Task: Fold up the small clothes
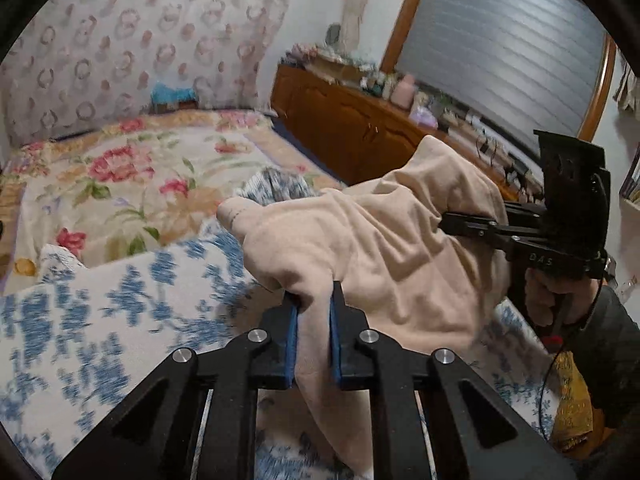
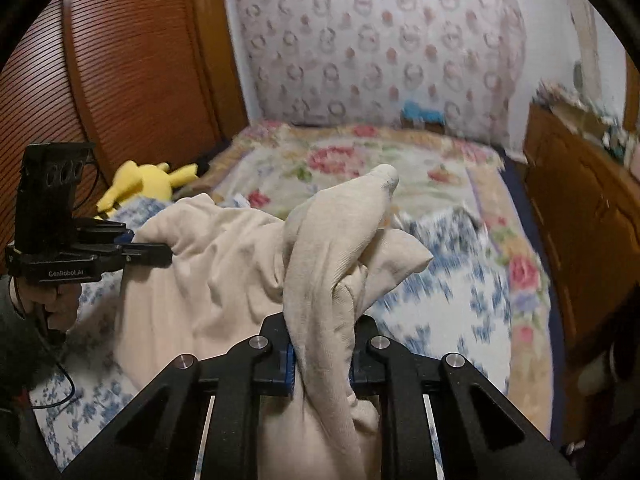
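Your bed, under a flowered cover with a blue-and-white floral cloth laid on top, fills most of both views. Above that cloth hangs the soft pale beige knit garment, bunched and creased, slung between your two tools and lifted clear at its gripped edges. Your left tool pinches a fold of the garment between its blue pads. Your right tool is clamped on a twisted bundle of it.
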### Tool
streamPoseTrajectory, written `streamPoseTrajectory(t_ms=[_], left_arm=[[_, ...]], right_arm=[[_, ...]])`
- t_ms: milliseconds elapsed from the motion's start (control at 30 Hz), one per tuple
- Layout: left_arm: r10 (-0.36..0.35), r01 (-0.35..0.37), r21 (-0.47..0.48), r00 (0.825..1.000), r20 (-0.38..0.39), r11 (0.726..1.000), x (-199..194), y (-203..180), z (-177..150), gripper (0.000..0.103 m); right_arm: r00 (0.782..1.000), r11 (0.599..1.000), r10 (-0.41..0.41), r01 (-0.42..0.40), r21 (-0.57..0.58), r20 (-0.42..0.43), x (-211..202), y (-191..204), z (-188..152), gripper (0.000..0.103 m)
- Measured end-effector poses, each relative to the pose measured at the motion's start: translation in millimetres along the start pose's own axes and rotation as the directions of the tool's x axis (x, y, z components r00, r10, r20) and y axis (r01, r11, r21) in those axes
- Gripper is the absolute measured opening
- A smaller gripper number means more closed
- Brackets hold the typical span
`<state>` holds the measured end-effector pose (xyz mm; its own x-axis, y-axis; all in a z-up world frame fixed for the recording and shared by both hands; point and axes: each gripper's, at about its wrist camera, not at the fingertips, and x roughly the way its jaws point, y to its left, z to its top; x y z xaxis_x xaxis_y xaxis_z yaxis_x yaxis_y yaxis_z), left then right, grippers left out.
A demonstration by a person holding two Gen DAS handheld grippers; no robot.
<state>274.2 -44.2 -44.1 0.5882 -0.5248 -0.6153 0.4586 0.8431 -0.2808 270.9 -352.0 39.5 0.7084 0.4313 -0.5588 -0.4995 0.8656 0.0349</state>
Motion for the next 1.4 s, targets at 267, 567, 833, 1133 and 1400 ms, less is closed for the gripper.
streamPoseTrajectory(t_ms=[267, 567, 833, 1133, 1400], left_arm=[[0.134, -0.127, -0.059, 0.981, 0.14, 0.99, -81.1, 45.8, -19.4, 0.014], [0.348, -0.299, -0.238, 0.917, 0.197, 0.924, -160.5, 119.8, -85.5, 0.014], [0.418, -0.32, -0.393, 0.887, 0.195, 0.862, -190.5, 161.9, -138.9, 0.014], [0.48, -0.37, -0.473, 0.867, 0.133, 0.799, -197.5, 190.6, -165.3, 0.014], [0.492, -0.401, -0.453, 0.865, 0.098, 0.796, -195.0, 194.7, -170.9, 0.014]], right_arm=[[0.995, 0.978, 0.084, -0.074, -0.194, 0.047, 18.0, 64.9, 46.8, 0.017], [0.982, 0.873, 0.182, -0.181, -0.453, -0.042, 99.7, 181.8, 102.5, 0.017], [0.972, 0.73, 0.222, -0.214, -0.649, -0.071, 167.8, 295.0, 124.8, 0.017], [0.97, 0.691, 0.21, -0.237, -0.683, -0.123, 239.1, 344.9, 141.6, 0.017], [0.975, 0.747, 0.19, -0.221, -0.627, -0.117, 258.9, 358.0, 144.7, 0.031]])
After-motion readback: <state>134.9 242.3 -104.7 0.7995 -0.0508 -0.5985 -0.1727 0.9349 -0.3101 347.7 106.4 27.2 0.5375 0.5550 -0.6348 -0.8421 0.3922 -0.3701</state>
